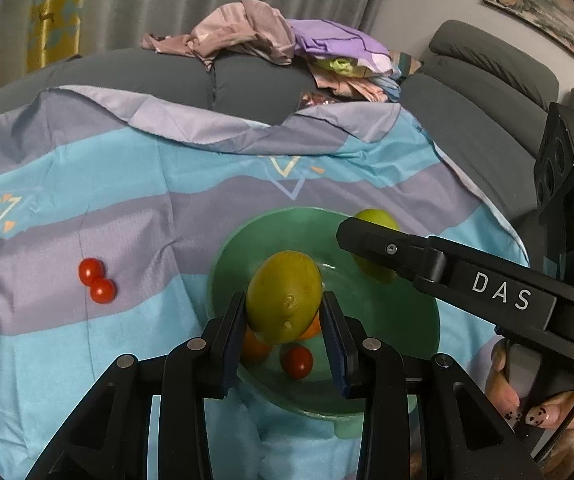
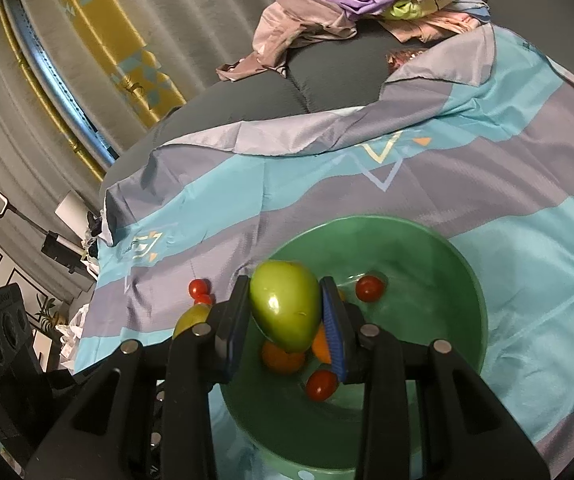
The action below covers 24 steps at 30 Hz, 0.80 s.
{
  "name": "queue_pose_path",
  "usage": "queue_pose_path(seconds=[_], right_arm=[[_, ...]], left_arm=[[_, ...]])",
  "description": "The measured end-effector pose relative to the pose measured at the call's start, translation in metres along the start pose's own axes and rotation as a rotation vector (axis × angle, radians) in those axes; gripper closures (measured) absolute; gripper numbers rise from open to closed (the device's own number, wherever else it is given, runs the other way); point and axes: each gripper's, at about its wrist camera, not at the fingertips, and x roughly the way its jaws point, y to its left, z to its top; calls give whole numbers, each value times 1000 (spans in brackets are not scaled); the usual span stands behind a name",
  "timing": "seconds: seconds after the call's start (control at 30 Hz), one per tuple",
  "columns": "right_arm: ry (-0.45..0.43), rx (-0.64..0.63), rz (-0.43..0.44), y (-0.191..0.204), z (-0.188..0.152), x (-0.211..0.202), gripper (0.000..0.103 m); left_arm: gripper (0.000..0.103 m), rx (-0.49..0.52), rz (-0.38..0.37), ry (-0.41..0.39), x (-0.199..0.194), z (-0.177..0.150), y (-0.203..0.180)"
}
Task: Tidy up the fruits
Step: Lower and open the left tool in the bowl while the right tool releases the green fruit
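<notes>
A green bowl (image 1: pixel 415 368) sits on a blue and grey striped cloth; it also shows in the right wrist view (image 2: pixel 447 280). My left gripper (image 1: pixel 283 320) is shut on a yellow-green mango (image 1: pixel 285 296) above the bowl's left side. My right gripper (image 2: pixel 287 316) is shut on a green mango (image 2: pixel 287 304) above the bowl's left part; this mango shows behind the right gripper's finger in the left wrist view (image 1: pixel 377 218). In the bowl lie small oranges (image 2: pixel 283 358) and cherry tomatoes (image 2: pixel 370 288). Two cherry tomatoes (image 1: pixel 97 280) lie on the cloth left of the bowl.
The cloth (image 1: pixel 127 184) covers a grey sofa seat (image 1: pixel 167 72). A pile of clothes (image 1: pixel 287 36) lies at the back. The sofa backrest (image 1: pixel 487 80) rises at the right. The cloth's edge (image 2: pixel 99 248) drops off at the left in the right wrist view.
</notes>
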Motion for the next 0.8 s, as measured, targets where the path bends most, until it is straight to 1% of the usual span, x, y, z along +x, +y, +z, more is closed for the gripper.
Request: queue_pose_path(seconds=[0.8], right_arm=[[75, 24, -72, -19, 3, 25, 67]], left_arm=[[66, 23, -19, 92, 30, -9, -10]])
